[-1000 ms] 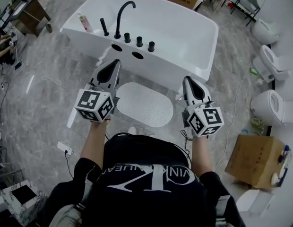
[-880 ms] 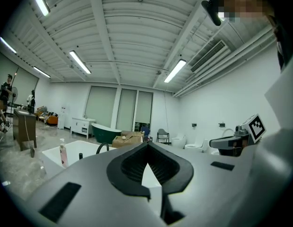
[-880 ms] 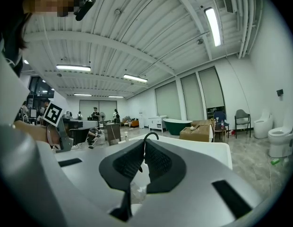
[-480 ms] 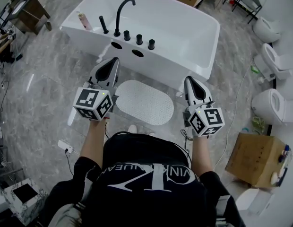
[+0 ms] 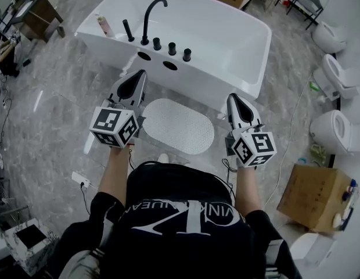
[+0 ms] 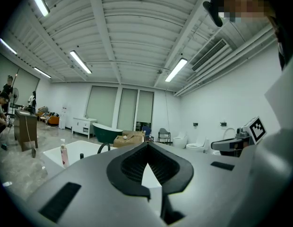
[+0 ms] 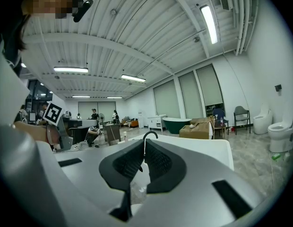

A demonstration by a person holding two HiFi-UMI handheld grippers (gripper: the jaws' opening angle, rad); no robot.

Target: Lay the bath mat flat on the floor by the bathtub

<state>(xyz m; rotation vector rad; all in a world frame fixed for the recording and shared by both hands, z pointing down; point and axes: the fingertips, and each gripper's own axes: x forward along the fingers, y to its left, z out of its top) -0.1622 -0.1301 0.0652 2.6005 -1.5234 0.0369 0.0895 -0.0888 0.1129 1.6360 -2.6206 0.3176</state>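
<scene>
A person holds the left gripper (image 5: 138, 78) and right gripper (image 5: 234, 100) raised, each with its jaws pressed together on nothing. Between them, at the person's 12 o'clock, the white oval bath mat (image 5: 177, 127) lies flat on the marble floor (image 5: 58, 106). The white bathtub (image 5: 258, 60) stands just beyond, at the mat's 12 o'clock.

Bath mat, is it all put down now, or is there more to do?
Done, it seems: the bath mat lies flat on the floor right beside the bathtub, with no folds showing. In hand: nothing. The left gripper and right gripper are both shut and empty, one at each side of the mat. Left: probably nothing.
</scene>
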